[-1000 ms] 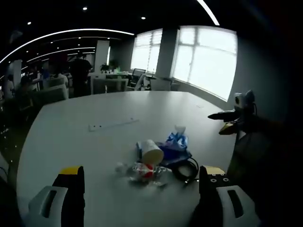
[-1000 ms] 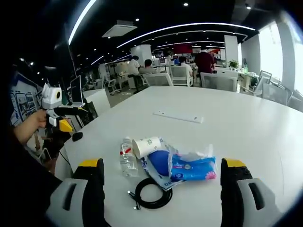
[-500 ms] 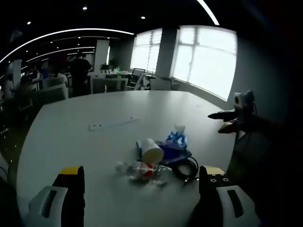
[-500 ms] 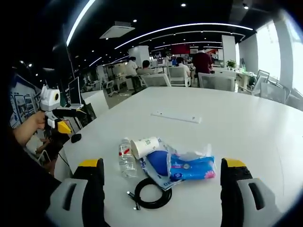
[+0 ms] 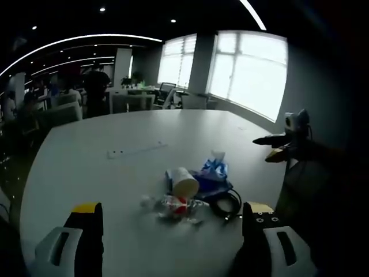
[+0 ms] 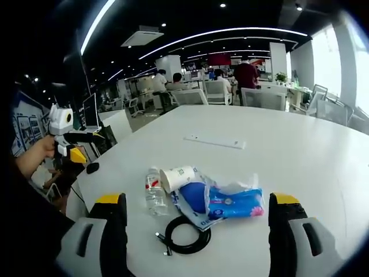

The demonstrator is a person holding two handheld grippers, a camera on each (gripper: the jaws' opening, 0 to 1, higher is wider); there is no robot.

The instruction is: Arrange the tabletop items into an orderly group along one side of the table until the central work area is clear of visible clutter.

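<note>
Left gripper [image 5: 172, 231]: we see its jaws wide, holding nothing.
Right gripper [image 6: 197, 231]: jaws wide, free.
Clutter: paper cup [image 6: 176, 178], tissue pack [image 6: 236, 203] at its 4 o'clock.

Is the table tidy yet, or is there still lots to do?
Nothing looks done yet. The paper cup, water bottle, blue tissue pack and black cable lie clumped mid-table, the white strip apart. Both the left tool and right tool are open and empty. All the moving remains.
</note>
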